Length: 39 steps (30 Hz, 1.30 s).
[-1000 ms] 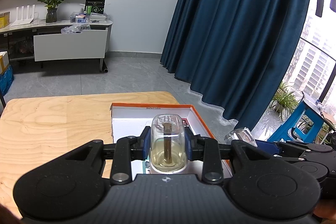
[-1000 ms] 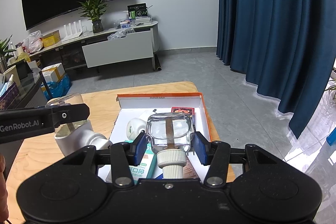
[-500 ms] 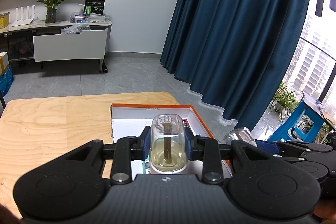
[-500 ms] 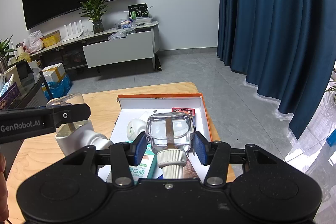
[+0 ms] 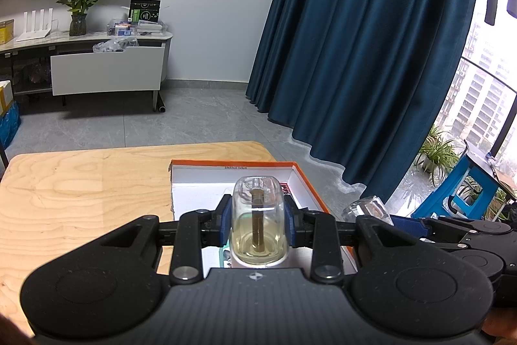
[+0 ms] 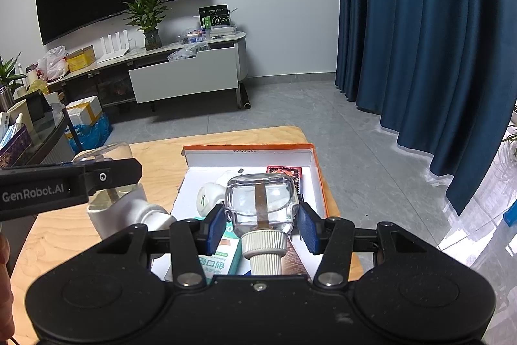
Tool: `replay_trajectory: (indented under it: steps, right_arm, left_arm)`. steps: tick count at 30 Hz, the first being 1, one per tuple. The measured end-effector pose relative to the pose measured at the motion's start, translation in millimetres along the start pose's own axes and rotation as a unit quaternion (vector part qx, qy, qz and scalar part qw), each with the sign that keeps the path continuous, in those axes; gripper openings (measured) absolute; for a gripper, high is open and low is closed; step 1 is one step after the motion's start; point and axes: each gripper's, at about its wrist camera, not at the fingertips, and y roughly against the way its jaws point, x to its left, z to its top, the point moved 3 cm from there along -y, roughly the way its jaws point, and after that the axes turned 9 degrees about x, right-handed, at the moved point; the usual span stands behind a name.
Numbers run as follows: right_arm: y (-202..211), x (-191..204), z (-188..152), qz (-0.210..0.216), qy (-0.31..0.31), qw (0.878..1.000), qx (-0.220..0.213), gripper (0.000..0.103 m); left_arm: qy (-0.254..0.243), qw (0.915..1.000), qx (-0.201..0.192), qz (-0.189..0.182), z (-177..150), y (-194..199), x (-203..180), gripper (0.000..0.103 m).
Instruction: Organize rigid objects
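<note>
Nearing the end: left tongs (image 5: 258, 223) gripping a yellowish-liquid bottle (image 5: 258, 227), right tongs (image 6: 261, 223) loosely straddling a clear bottle (image 6: 261, 199), both hovering over the half-filled orange box (image 6: 318, 180) on the surface (image 5: 80, 193).

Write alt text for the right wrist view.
The right gripper has a clear glass bottle between its blue pads above an open orange-edged box of small items on a wooden table. At left, the left gripper holds another bottle.
</note>
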Motion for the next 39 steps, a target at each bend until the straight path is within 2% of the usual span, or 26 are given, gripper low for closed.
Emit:
replay_trajectory:
  steps: [39]
  right_arm:
    - [-5.5,0.4,-6.2,0.002,0.002,1.000,0.009,0.059]
  left_arm:
    - [0.001,1.0000,0.008,0.001,-1.3,-5.5,1.6,0.033]
